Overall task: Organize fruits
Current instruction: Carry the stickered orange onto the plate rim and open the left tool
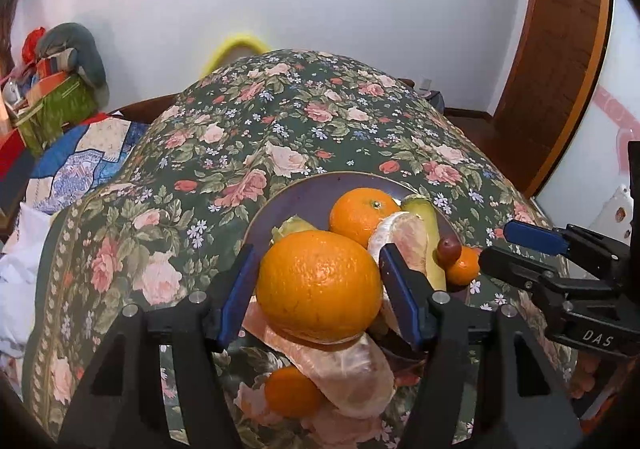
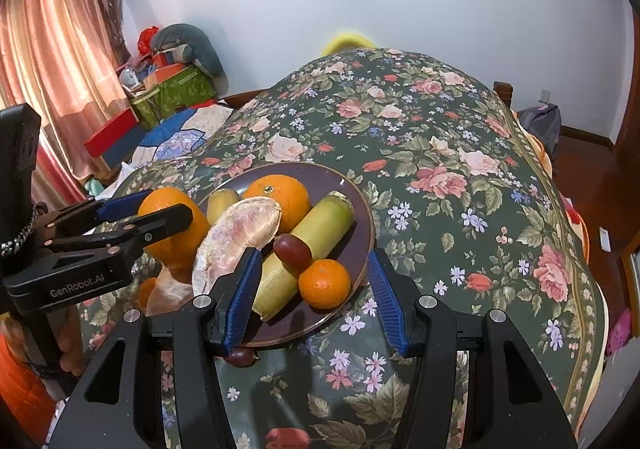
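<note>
Through my left wrist camera, my left tool (image 1: pixel 318 285) is clamped on a big orange (image 1: pixel 319 286), both blue pads against its sides, held above the near rim of the plate (image 1: pixel 296 193). On the plate beyond it lie a second orange (image 1: pixel 362 215), a peeled pomelo piece (image 1: pixel 400 237), a green cane stick (image 1: pixel 428 233), a red date (image 1: pixel 448 250) and a small tangerine (image 1: pixel 464 265). Below the held orange, on the floral cloth (image 1: pixel 280 121) of the worktop, are another pomelo piece (image 1: pixel 344 373) and a second tangerine (image 1: pixel 292 389), not yet on the plate. My right tool (image 1: pixel 500 245) waits at the right edge.

Through my right wrist camera, my right tool (image 2: pixel 312 295) stands apart with nothing gripped; its fingers straddle the near edge of the plate (image 2: pixel 352 185), the small tangerine (image 2: pixel 324 283) lying between them but untouched. My left tool (image 2: pixel 160 209) comes in from the left with the big orange (image 2: pixel 172 225) just outside the plate's left rim. A dark date (image 2: pixel 240 357) lies on the cloth by the near rim.

To do this well, I judge I should carry the orange over to the bare far-left patch of the plate, lower it until it rests, and only then part the pads, since it could roll off the rim or knock the pomelo. The right tool should hold clear of the stack.
</note>
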Available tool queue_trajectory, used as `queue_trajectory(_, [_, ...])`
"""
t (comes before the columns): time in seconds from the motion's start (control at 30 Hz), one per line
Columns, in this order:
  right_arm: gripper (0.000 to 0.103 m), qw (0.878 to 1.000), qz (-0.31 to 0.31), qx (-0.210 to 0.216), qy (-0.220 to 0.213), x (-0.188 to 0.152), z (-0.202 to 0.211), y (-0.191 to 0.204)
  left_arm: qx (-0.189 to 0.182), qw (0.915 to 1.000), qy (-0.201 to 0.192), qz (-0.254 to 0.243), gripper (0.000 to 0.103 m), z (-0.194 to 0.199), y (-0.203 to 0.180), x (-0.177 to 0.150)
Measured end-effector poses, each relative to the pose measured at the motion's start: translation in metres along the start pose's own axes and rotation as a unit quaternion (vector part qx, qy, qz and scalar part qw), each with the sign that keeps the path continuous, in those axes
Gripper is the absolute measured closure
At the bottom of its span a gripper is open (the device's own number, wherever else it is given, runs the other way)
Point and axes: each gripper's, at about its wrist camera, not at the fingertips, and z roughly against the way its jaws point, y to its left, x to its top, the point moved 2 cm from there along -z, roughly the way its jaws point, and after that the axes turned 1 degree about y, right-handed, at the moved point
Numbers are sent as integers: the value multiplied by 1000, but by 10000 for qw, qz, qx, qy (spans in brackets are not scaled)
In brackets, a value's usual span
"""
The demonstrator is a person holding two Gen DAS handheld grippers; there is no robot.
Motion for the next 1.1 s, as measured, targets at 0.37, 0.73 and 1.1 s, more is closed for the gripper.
queue_trajectory(0.37, [52,10000,-27,-34,16,-3,3,-4,-24,9993,341,144,34,-11,10,2])
queue_trajectory(0.73, [52,9995,-3,-63,297,-21,-1,-12,9,9996,278,35,24,-7,14,3])
queue_trajectory(1.1, [52,9996,-56,-94,260,-21,0,-16,66,9996,260,54,24,-18,25,8])
